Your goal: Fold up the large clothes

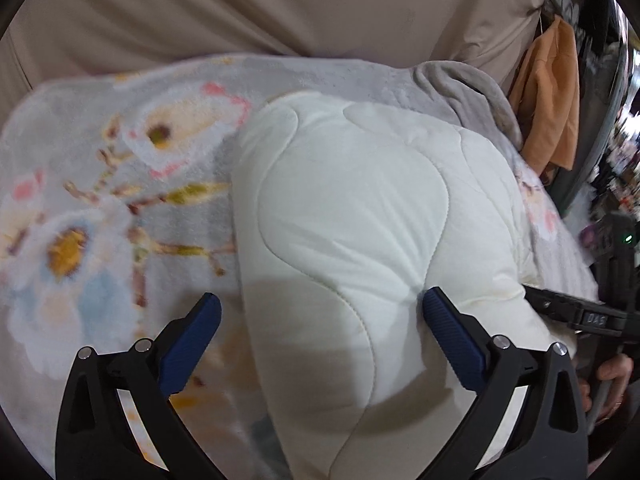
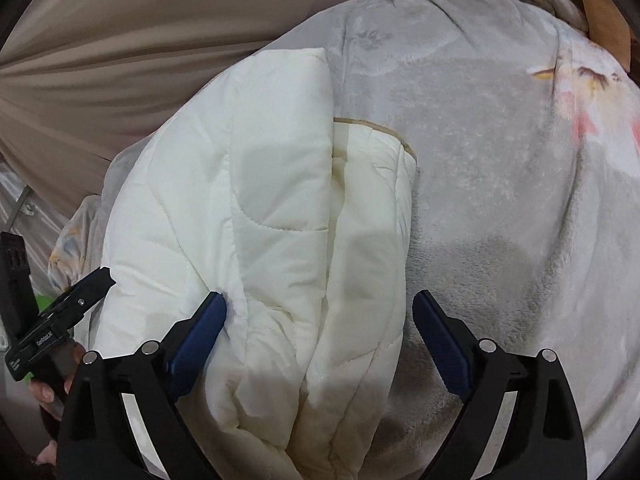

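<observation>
A fleecy grey blanket [image 1: 80, 160] with a pattern of large flowers carries everything here; what is under it cannot be seen. A white quilted jacket [image 1: 340, 220] lies directly on the blanket, folded into a thick bundle with a tan trim [image 2: 400, 140] at one edge. Behind the blanket there is a smooth beige cloth [image 1: 280, 8], and the blanket edge is bunched against it

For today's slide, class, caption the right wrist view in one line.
Open right gripper straddles a folded white quilted jacket lying on a grey floral blanket.
</observation>
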Demonstrator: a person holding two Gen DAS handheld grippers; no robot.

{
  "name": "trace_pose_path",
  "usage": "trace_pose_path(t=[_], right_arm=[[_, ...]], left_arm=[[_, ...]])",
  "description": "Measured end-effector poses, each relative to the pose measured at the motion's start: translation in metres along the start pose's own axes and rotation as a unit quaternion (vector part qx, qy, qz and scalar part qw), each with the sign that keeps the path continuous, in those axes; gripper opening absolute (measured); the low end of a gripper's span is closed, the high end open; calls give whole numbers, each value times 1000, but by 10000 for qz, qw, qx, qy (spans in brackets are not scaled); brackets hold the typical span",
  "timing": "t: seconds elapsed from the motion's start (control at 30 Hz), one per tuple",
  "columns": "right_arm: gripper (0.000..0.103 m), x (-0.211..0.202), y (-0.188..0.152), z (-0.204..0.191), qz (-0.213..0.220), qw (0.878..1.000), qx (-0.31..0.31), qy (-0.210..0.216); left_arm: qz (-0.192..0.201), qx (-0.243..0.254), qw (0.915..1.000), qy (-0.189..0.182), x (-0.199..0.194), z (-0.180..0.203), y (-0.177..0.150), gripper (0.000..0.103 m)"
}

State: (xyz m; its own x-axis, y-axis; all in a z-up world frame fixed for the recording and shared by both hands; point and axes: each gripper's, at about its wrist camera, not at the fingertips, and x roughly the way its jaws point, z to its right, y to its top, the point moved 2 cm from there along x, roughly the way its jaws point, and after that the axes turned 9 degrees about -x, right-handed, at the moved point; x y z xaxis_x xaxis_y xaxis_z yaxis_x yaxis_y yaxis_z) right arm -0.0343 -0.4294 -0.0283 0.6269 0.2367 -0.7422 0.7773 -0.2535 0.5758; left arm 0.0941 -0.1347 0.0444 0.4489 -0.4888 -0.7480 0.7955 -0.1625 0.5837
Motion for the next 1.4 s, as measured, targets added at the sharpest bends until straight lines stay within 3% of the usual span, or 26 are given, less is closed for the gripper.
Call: trace_pose_path(t=[0.13,0.27,0.3,0.37,0.5,0.57,0.77,1.0,1.13,1.4], right_arm=[[92,11,-1,3,-107,9990,119,413],[91,20,-1,1,-148,9962,198,837],[84,21,0,1,-145,9953,202,935],[74,18,1,-5,-66,9940,142,1079],[47,-1,1,-23,222,9967,-185,758],[41,-11,0,-32,387,9971,-273,602],[30,-43,-1,-63,852,9932,-538,581],[29,-98,1,-112,1656,9801,-1031,374],[28,-136,2,-151,2212,9644,-1425,256],[28,-212,13,-242,3472,9096,-2274,195]], left_arm=[[-619,-618,9922,-891,26,-22,4,98],[-601,-475,9922,-980,27,-16,1,98],[-557,-362,9934,-930,24,-11,0,97],[-383,-102,9964,-751,15,0,-2,89],[-64,397,9981,-475,-7,21,-4,66],[98,607,9972,-421,-21,29,-3,60],[853,1244,9881,-313,-75,48,2,51],[1625,1554,9734,-431,-144,51,10,50],[2239,1708,9577,-592,-195,45,14,50],[3650,1984,9061,-795,-298,19,22,50]])
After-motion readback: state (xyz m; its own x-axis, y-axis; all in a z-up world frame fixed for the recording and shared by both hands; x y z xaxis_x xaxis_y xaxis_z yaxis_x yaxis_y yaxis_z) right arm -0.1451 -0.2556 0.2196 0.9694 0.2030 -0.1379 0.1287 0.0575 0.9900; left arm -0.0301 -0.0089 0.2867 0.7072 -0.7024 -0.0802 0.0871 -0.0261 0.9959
